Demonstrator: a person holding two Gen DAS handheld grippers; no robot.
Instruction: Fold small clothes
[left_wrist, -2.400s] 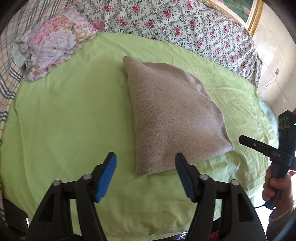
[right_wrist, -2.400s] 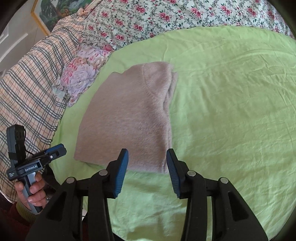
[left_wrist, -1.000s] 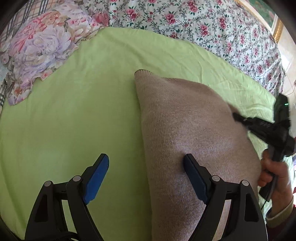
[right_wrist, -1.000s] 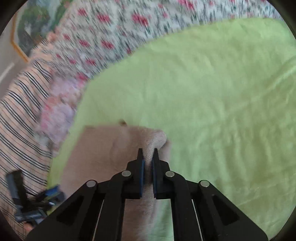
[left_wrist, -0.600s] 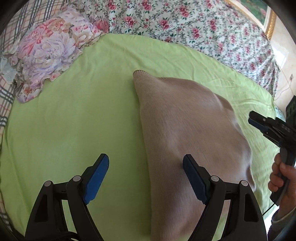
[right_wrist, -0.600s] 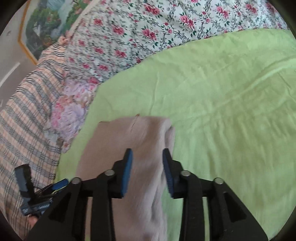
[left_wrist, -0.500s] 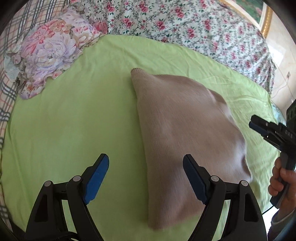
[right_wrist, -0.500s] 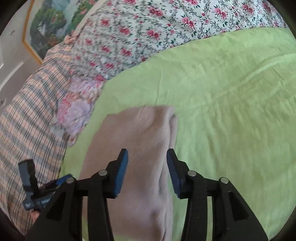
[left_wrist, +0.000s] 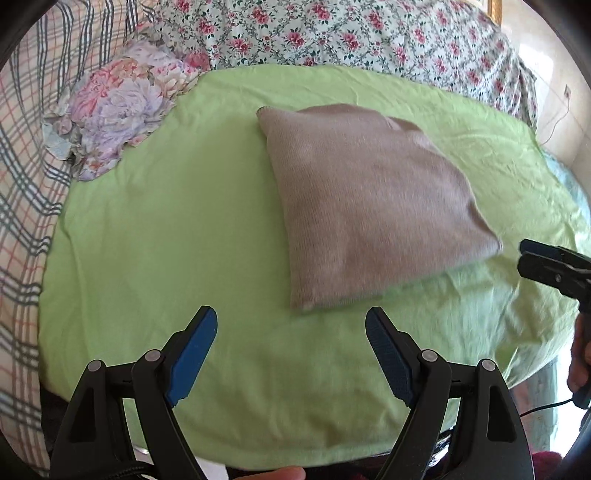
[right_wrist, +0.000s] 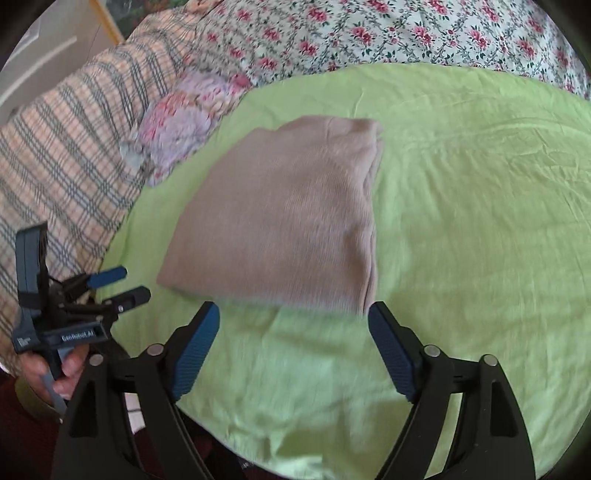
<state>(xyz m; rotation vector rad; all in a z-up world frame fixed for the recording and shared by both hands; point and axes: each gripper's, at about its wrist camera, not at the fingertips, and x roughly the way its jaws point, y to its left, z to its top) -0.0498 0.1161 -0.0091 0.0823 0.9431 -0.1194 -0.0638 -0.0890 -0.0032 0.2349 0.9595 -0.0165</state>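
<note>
A beige knitted garment (left_wrist: 369, 199) lies folded into a flat square on the green sheet (left_wrist: 166, 221). In the left wrist view my left gripper (left_wrist: 289, 313) is open just short of its near corner, holding nothing. The right gripper (left_wrist: 546, 258) shows at the right edge, off the garment's right corner. The right wrist view has the folded garment (right_wrist: 288, 214) ahead of my right gripper (right_wrist: 292, 308). Its jaws are opening wide, with only green sheet (right_wrist: 480, 221) between them. The left gripper (right_wrist: 110, 284) hangs at the left in a hand, open.
A crumpled floral cloth (left_wrist: 118, 107) (right_wrist: 184, 122) lies at the sheet's far left. Behind it is a plaid blanket (left_wrist: 22, 147) (right_wrist: 66, 147). A rose-print bedspread (left_wrist: 332, 33) (right_wrist: 406, 33) runs along the back. The sheet's front edge drops off just below both grippers.
My right gripper, shut on the garment's folded edge a second ago, has let go, opened wide and drawn back. The left gripper has also drawn back, off the garment.
</note>
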